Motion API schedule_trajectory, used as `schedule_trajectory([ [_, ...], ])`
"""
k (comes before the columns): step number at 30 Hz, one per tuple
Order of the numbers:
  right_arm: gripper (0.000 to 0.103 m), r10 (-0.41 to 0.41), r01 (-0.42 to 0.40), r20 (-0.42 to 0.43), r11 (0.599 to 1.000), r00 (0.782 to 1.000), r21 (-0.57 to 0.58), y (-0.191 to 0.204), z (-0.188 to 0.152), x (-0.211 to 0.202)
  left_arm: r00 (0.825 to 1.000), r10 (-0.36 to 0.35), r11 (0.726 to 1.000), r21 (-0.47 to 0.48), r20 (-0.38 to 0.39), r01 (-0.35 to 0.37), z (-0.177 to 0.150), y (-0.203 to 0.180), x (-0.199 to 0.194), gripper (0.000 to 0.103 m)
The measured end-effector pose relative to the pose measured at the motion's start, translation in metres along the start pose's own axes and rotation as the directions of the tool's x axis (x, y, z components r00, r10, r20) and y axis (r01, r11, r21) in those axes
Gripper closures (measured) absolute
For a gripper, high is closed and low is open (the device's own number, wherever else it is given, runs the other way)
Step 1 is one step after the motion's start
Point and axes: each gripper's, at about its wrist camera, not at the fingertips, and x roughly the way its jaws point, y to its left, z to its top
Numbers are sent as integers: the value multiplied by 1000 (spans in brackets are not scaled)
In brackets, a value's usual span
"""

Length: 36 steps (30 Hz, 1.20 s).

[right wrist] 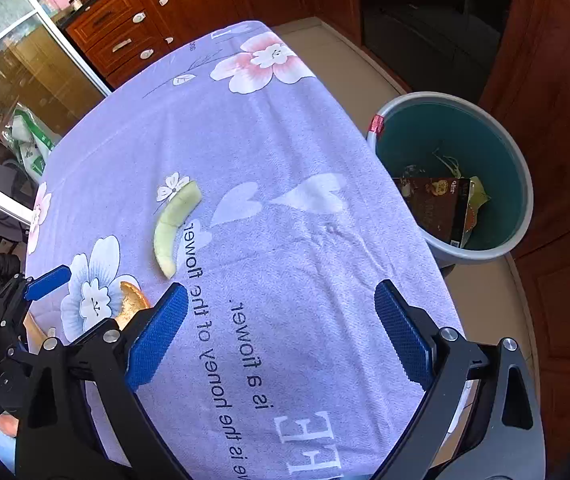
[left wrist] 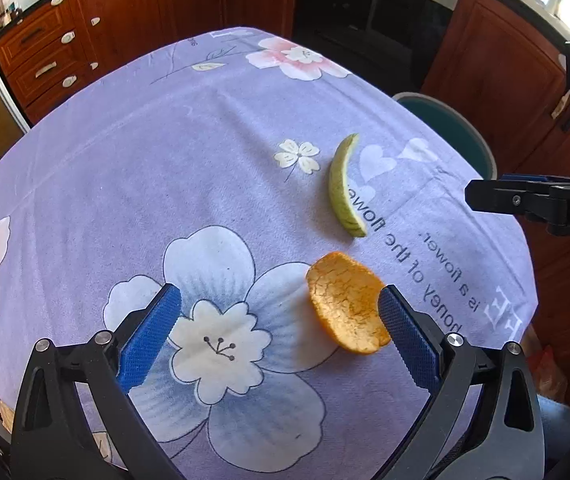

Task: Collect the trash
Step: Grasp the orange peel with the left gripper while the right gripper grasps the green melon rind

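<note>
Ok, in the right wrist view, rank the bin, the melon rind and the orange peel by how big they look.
1. Bin, clearly largest.
2. Melon rind.
3. Orange peel, smallest as seen, but the left gripper's finger hides part of it, so its true size is unsure.

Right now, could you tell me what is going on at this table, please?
A person holding a gripper in each hand is clearing food scraps off a table covered with a purple flowered tablecloth. The left gripper is open, its jaws wide, with an orange peel lying just inside its right-hand finger. A green melon rind lies farther along. The right gripper is open and holds nothing. A teal trash bin beside the table already holds some wrappers.
</note>
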Motion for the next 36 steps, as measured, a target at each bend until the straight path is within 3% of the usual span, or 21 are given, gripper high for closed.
schedule_trajectory([
  [11,13,20,-20,-29,1000,999,-17,7,-1,14,999,23,998,60,-48,-20,-14,-8,25,4],
  [20,13,46,-46,-35,999,998,6,1,-2,20,999,43,991,126,-26,-40,-17,-33,24,5],
  [22,13,52,-51,-37,999,998,9,-1,-3,21,999,35,987,156,-10,-33,-17,-42,21,18],
  [29,13,69,-68,-36,997,997,32,-10,-6,22,1000,-8,976,219,-16,12,-15,-65,19,40],
  [31,13,73,-72,-35,997,997,37,-12,-7,22,999,-44,973,227,-25,49,-14,-71,18,64],
  [34,13,79,-78,-36,996,996,46,-14,-7,23,999,-47,969,243,-18,50,-15,-80,17,89],
  [36,13,84,-82,-35,995,996,48,-15,-6,23,997,-70,973,217,-26,74,-13,-77,16,99],
])
